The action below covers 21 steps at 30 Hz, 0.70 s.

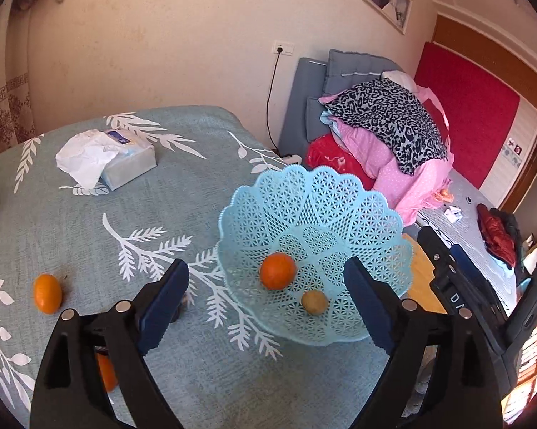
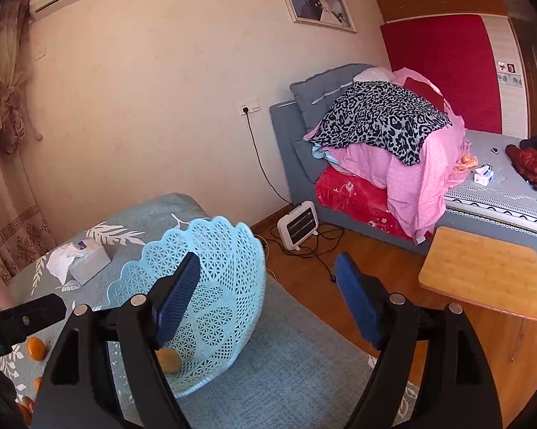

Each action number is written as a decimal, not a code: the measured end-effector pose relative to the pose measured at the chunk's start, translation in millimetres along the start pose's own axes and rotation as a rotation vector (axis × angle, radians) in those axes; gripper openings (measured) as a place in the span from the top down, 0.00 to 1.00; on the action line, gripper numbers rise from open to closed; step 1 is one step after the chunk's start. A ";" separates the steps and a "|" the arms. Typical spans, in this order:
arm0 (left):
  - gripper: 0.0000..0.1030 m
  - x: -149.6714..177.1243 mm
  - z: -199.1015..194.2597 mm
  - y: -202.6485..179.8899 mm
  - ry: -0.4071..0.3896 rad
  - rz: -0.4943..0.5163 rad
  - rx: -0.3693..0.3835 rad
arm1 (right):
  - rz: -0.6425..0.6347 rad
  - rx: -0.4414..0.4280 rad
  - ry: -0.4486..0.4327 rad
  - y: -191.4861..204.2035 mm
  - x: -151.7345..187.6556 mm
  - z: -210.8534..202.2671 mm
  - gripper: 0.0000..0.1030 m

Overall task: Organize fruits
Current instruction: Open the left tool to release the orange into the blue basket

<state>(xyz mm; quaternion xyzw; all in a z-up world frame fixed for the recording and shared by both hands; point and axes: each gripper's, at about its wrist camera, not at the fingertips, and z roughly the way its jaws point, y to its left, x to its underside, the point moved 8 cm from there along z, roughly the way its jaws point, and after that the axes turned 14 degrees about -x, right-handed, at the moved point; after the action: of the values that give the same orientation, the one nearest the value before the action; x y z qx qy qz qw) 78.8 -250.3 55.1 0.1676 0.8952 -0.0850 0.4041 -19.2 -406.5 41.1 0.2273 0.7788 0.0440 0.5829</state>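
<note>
A light blue lattice basket (image 1: 339, 211) stands on the teal leaf-print tablecloth (image 1: 89, 221), its far rim raised. Inside lie an orange (image 1: 278, 271) and a small yellow-brown fruit (image 1: 314, 302). My left gripper (image 1: 264, 268) hangs open above the basket's near side, with nothing between its pads. One more orange (image 1: 47, 293) lies on the cloth at the left, and another (image 1: 105, 371) shows behind the left finger. In the right wrist view my right gripper (image 2: 268, 261) is open. Its left pad overlaps the basket (image 2: 225, 257) and its right pad stands well clear of it.
A tissue box (image 1: 125, 161) sits at the back of the table. Right of the table's edge are wooden floor, a low wooden stool (image 2: 482, 271), a small white heater (image 2: 298, 225) with cables, and a bed piled with bedding (image 2: 393, 150).
</note>
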 end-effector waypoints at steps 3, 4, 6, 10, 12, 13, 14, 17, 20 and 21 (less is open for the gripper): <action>0.11 -5.0 -4.3 22.3 -0.032 -0.003 -0.054 | -0.004 -0.001 -0.006 0.5 -0.1 -1.3 0.23; 0.11 -5.9 -5.4 30.5 -0.036 -0.005 -0.071 | -0.005 -0.001 -0.006 0.8 0.0 -1.4 0.23; 0.11 -8.6 -8.2 49.7 -0.039 -0.024 -0.098 | -0.010 0.000 -0.005 1.7 0.4 -0.8 0.23; 0.10 -10.5 -13.5 91.6 -0.039 -0.085 -0.160 | -0.024 0.001 -0.005 4.1 1.0 0.1 0.23; 0.10 -9.6 -14.7 112.9 -0.034 -0.110 -0.199 | -0.030 0.001 -0.005 5.0 1.5 0.3 0.23; 0.10 -9.3 -14.6 122.7 -0.031 -0.121 -0.216 | -0.033 0.001 -0.004 5.4 1.9 0.4 0.23; 0.10 -8.4 -15.1 132.5 -0.028 -0.133 -0.230 | -0.034 0.002 -0.002 5.8 2.3 0.7 0.23; 0.10 -5.8 -14.4 160.1 -0.017 -0.164 -0.273 | -0.040 0.003 0.001 7.4 3.2 2.2 0.23; 0.10 0.4 -7.3 184.0 0.014 -0.195 -0.316 | -0.051 0.004 0.006 9.2 4.1 3.1 0.22; 0.10 3.6 -2.4 189.7 0.034 -0.200 -0.330 | -0.054 0.004 0.007 9.5 4.5 3.4 0.22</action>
<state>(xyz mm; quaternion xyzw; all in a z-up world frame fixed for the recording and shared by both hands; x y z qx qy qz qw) 144.9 -72.4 50.9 0.0105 0.9158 0.0262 0.4007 -14.2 -396.9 39.3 0.2072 0.7870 0.0275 0.5805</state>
